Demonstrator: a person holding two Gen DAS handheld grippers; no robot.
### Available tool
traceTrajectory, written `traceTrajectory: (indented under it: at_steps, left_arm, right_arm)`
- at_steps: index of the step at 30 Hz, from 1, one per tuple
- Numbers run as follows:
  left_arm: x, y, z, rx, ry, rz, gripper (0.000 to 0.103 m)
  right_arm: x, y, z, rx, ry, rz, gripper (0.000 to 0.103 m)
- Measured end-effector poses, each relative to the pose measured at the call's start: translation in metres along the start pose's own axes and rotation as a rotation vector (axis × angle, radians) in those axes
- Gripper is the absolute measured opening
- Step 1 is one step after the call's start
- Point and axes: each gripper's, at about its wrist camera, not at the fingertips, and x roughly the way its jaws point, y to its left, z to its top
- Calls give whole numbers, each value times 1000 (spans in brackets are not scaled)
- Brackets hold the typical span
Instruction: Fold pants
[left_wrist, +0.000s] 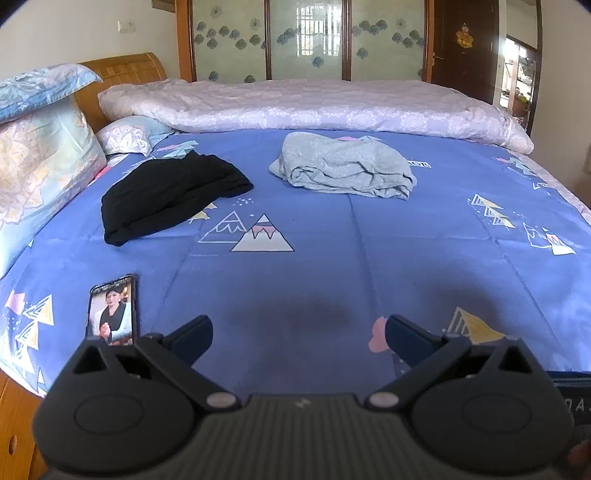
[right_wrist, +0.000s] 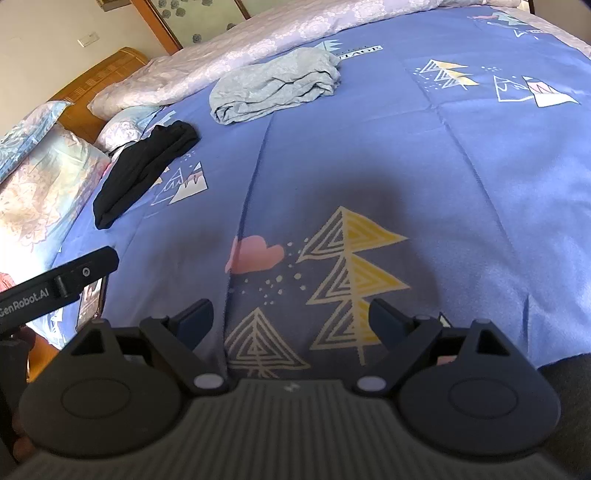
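Observation:
Grey pants (left_wrist: 343, 166) lie bunched in a loose heap on the blue patterned bedsheet (left_wrist: 332, 258), far ahead and slightly right of centre; they also show in the right wrist view (right_wrist: 277, 86) at upper centre. Black pants (left_wrist: 170, 192) lie folded at the left, also in the right wrist view (right_wrist: 144, 166). My left gripper (left_wrist: 297, 332) is open and empty over the near part of the bed. My right gripper (right_wrist: 291, 319) is open and empty above the sheet's tree print. Part of the left gripper's body (right_wrist: 55, 284) shows at the right wrist view's left edge.
A phone (left_wrist: 112, 312) with a lit screen lies on the sheet near the left front edge. A pale quilt (left_wrist: 314, 107) stretches along the far side. Pillows (left_wrist: 40, 147) lean on the wooden headboard (left_wrist: 122, 70) at left. A wardrobe and door stand behind.

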Motion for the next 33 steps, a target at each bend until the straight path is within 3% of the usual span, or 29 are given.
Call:
traceTrajectory:
  at_steps: [33]
  left_arm:
    - [7,10,2,-41,37,-20,103]
  right_arm:
    - [2,2,1,-18,1,-9,93]
